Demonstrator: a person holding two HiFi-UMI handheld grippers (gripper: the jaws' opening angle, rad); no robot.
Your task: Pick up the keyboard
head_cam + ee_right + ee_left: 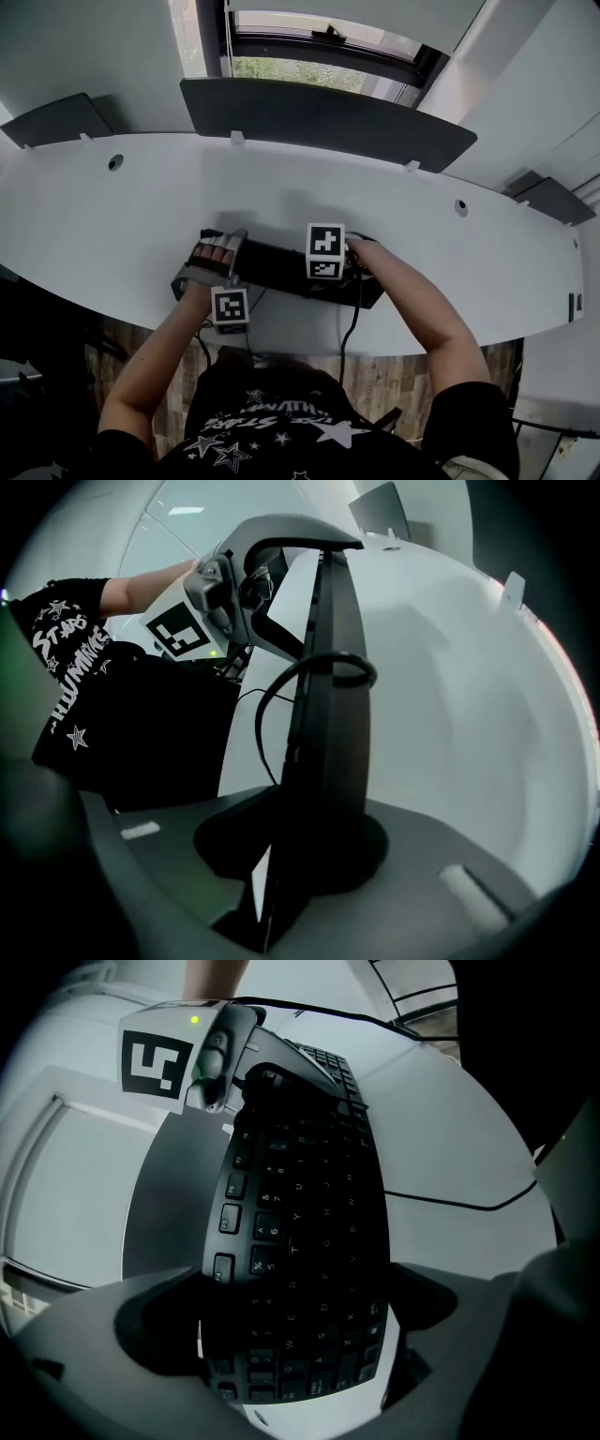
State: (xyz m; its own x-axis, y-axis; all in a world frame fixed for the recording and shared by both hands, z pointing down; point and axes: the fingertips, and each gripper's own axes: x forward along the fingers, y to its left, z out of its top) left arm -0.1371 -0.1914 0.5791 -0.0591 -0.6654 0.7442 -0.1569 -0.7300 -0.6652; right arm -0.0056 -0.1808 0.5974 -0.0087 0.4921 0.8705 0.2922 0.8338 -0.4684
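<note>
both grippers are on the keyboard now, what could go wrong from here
1. The cable loops close by the right gripper and trails over the desk edge; it might snag or tug the keyboard on the lift.
2. The right gripper pinches only a thin edge at one end, so the keyboard may pivot or slip unless the left gripper rises evenly.

Black T-shirt (281, 433) with white stars, black-and-white marker cubes (325, 251)
</note>
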